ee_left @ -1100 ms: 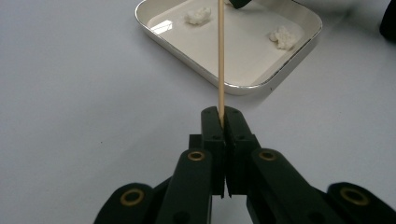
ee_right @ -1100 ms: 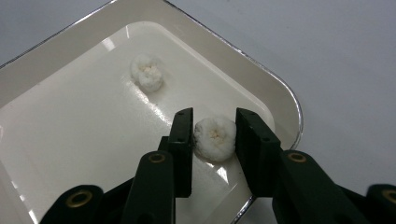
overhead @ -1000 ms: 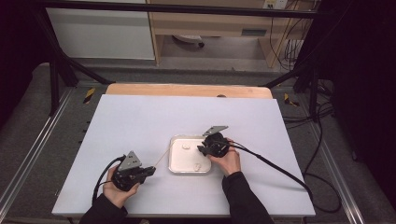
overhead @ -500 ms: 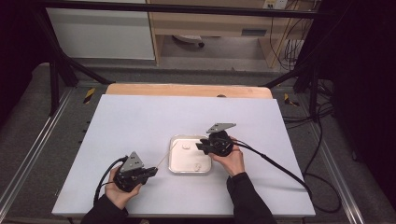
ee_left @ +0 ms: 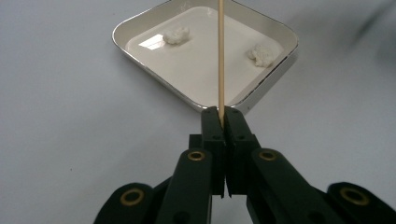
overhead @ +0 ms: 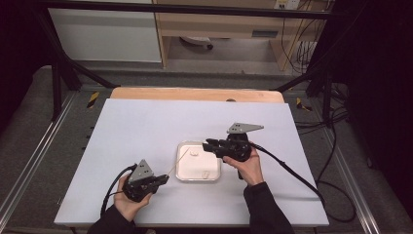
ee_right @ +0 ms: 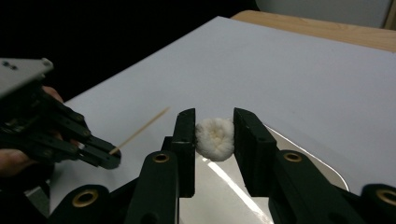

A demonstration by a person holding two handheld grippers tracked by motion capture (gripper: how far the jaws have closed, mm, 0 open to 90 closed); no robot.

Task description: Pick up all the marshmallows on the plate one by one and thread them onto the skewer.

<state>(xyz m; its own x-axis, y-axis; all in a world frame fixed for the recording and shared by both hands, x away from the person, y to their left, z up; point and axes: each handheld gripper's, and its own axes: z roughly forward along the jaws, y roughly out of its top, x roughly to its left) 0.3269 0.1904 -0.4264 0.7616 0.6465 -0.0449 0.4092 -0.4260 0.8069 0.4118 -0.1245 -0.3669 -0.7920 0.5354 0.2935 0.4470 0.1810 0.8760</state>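
Observation:
My left gripper rests near the table's front left, shut on a thin wooden skewer that points toward the white square tray. Two white fluffy pieces lie in the tray. My right gripper hovers over the tray's right edge, shut on a third white fluffy piece. In the right gripper view the left gripper and its skewer show at the left, apart from the held piece.
The white table top has a wooden strip along its far edge. Cables trail from the right gripper off the right side. Dark floor and metal frame bars surround the table.
My right gripper has lifted up from the tray with the white piece between its jaws. The left gripper and skewer have stayed in place.

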